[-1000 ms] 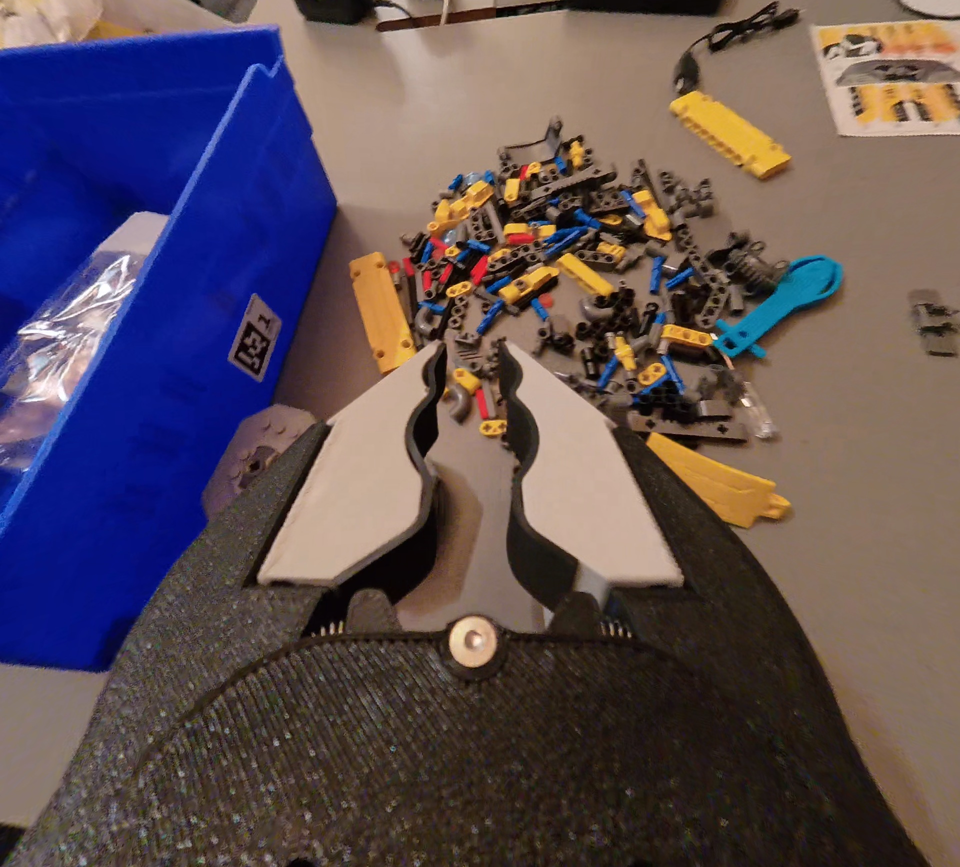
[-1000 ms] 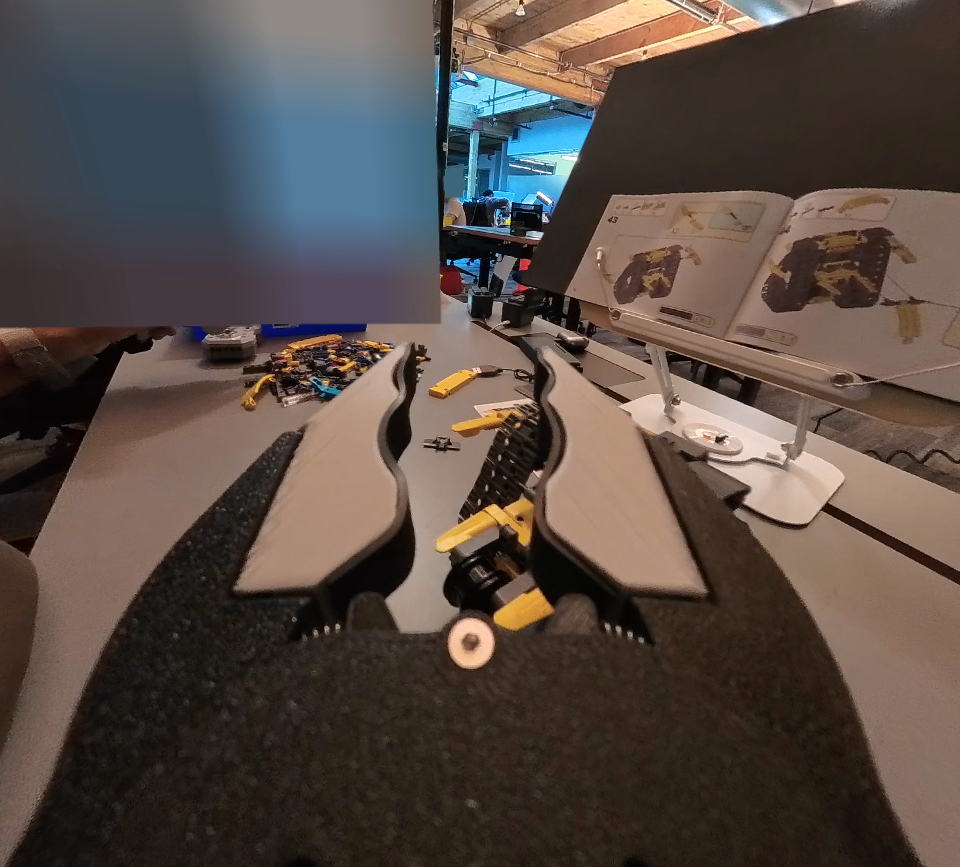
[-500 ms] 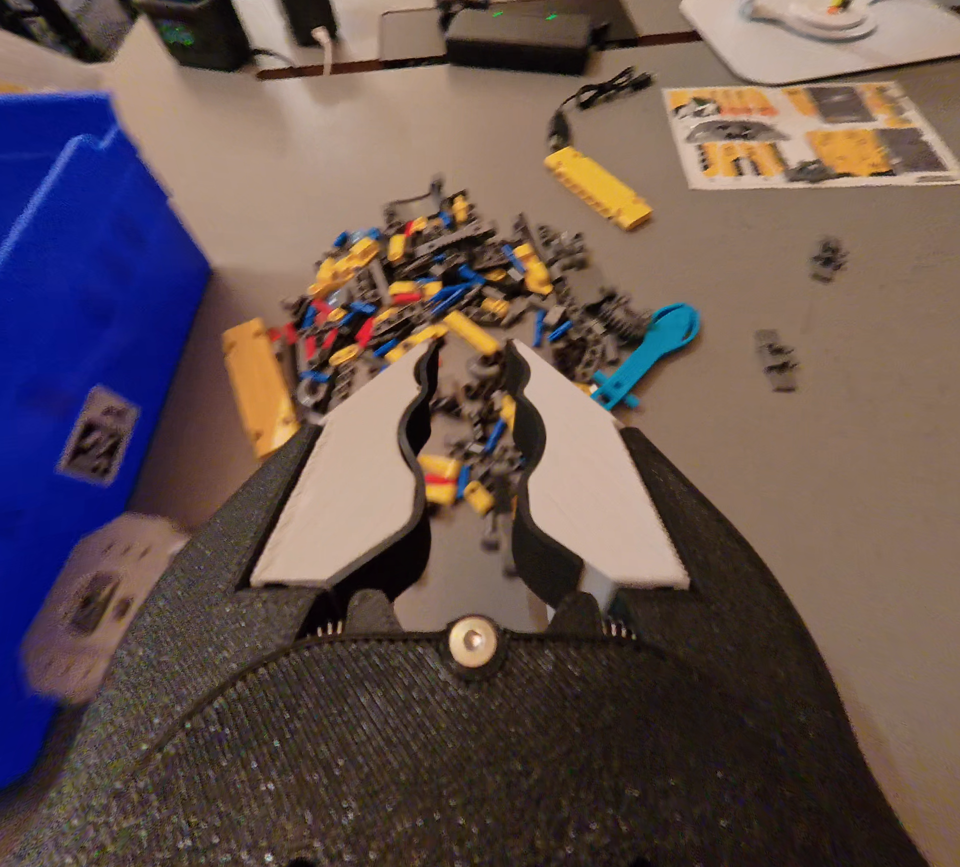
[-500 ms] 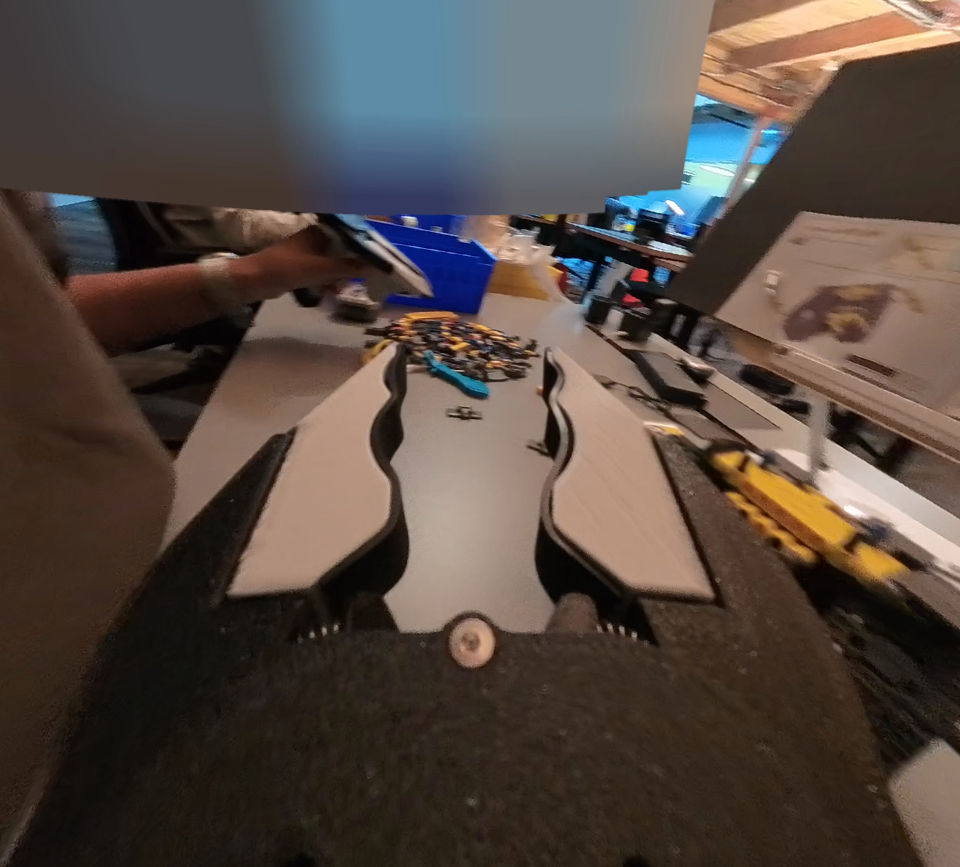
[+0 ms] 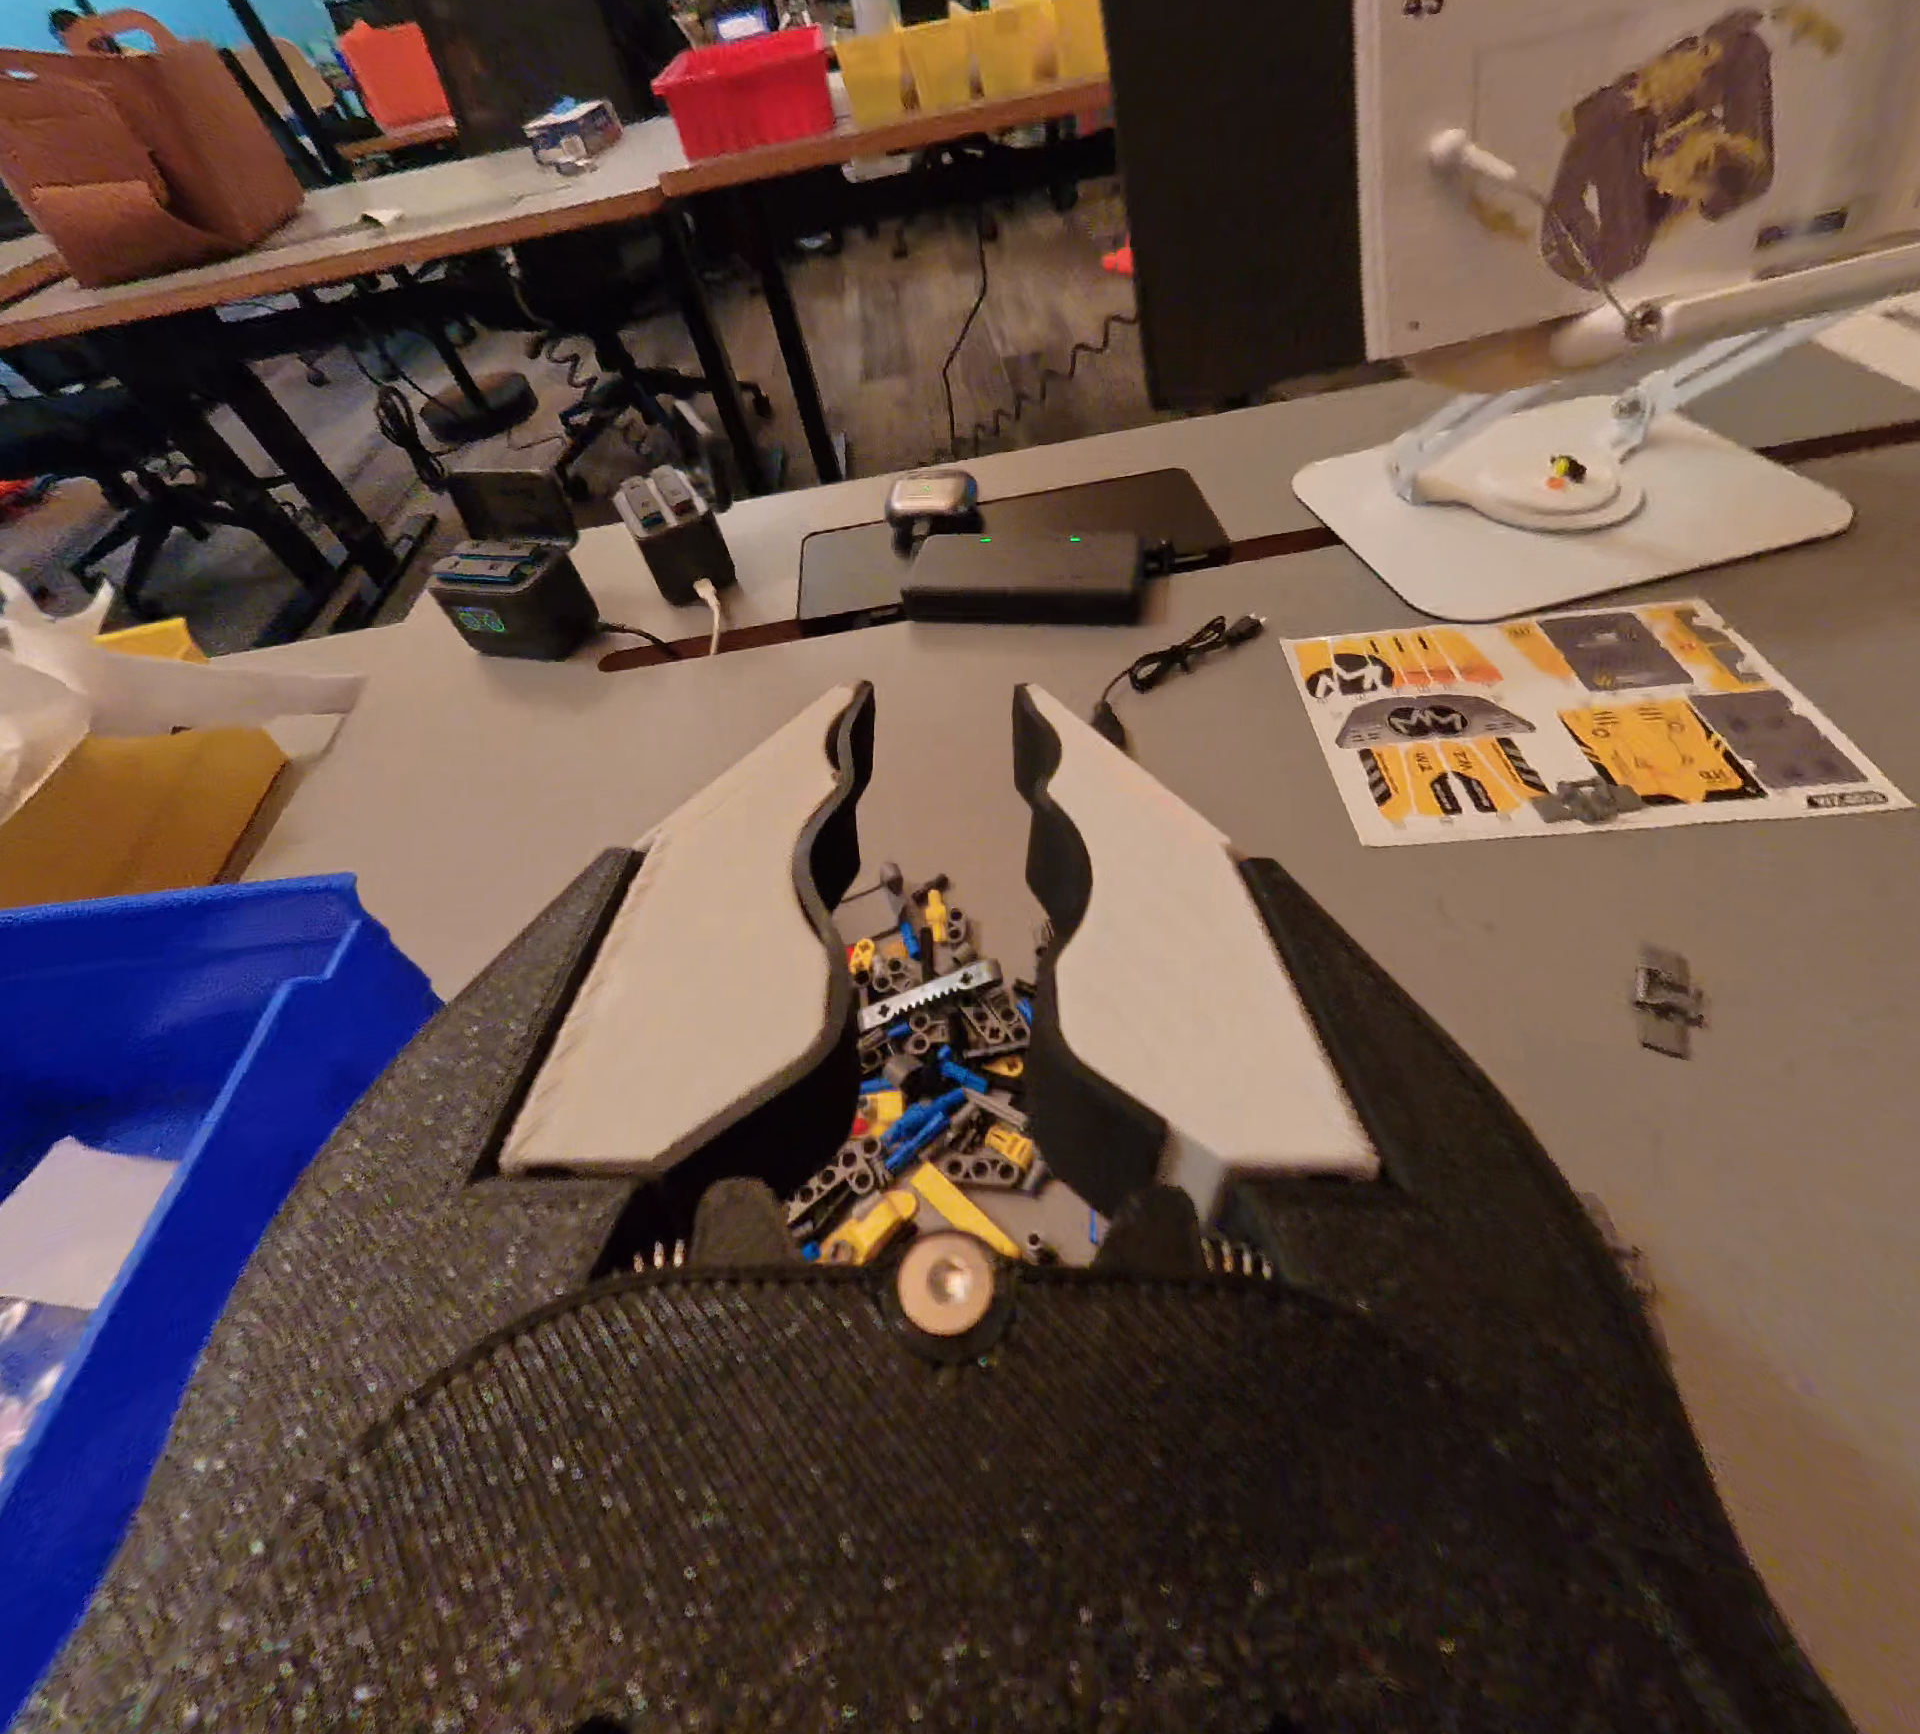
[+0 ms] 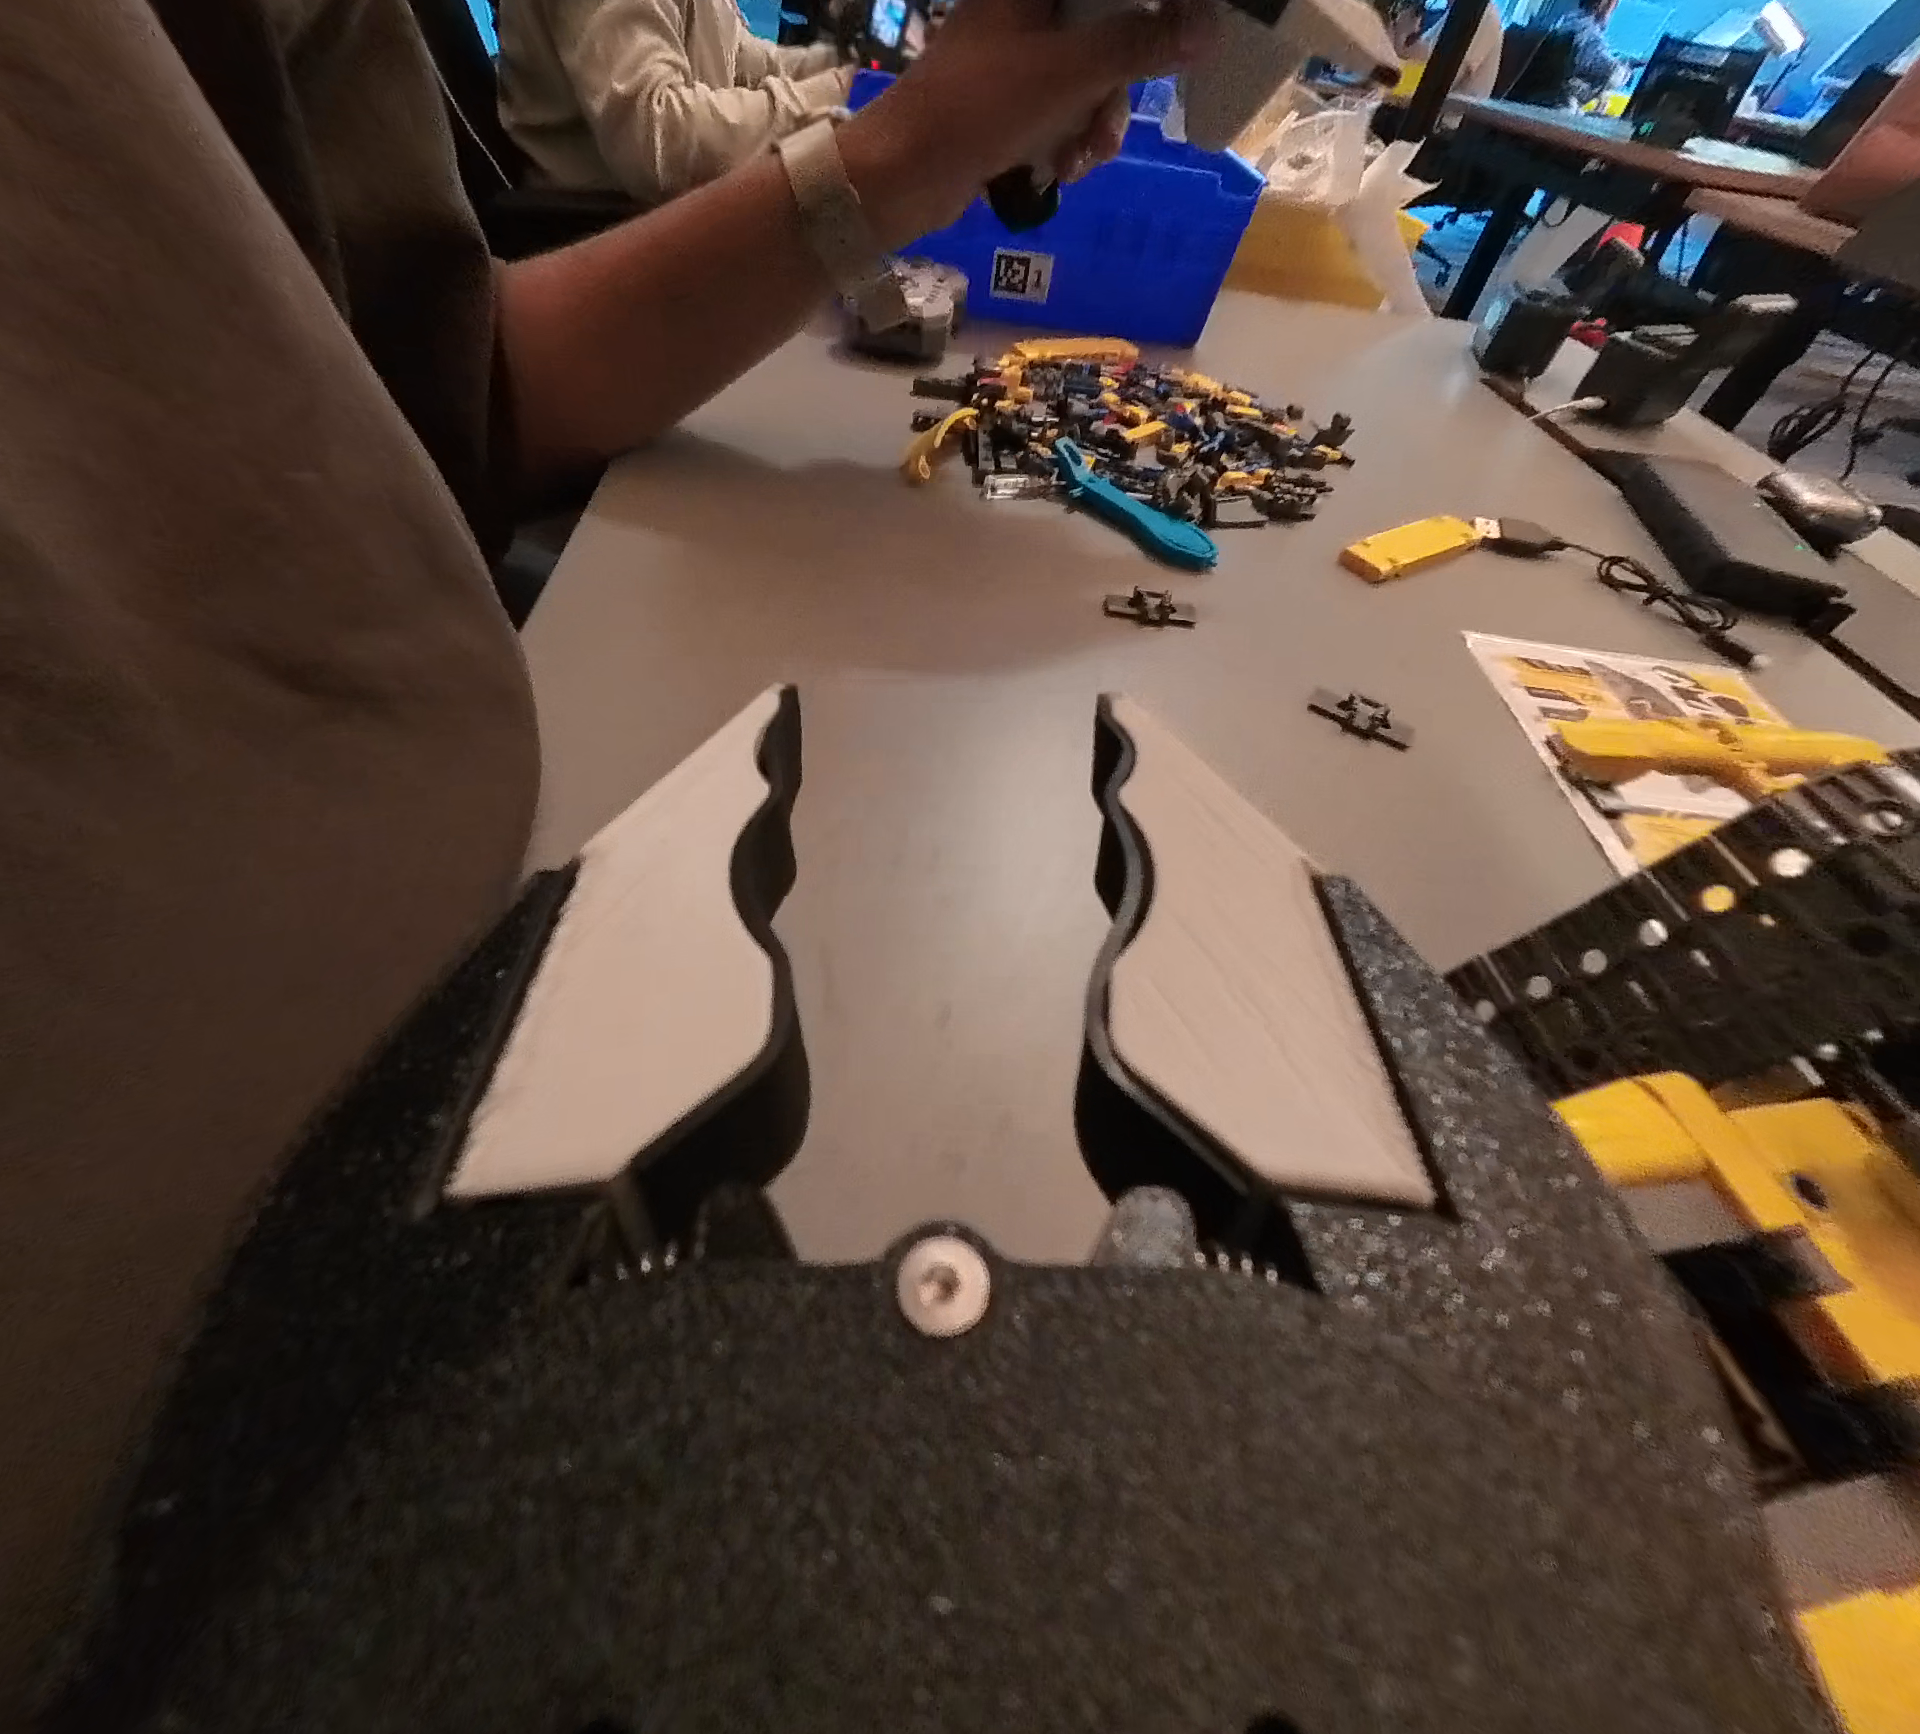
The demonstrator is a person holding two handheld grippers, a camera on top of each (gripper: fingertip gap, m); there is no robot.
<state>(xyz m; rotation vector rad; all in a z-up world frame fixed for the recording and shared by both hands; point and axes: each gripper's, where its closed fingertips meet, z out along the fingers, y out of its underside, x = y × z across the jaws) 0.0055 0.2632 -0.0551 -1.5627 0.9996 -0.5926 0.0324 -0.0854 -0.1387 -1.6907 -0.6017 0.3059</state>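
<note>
Brick pile (image 5: 935, 1071) under spread left fingers (image 5: 748, 936); right fingers (image 6: 665, 957) spread, empty.

The grey tabletop (image 5: 1558, 1009) carried a heap of small building pieces (image 5: 935, 1040) beside a blue bin (image 5: 187, 988). A sticker sheet (image 5: 1579, 718), a black cable (image 5: 1184, 656) and a white stand base (image 5: 1579, 531) lay farther back.

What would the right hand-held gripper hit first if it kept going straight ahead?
Probably nothing soon: bare table lies ahead of the open right hand-held gripper. Farther on, roughly in line, sits the pile of building pieces; depth is unclear.
</note>
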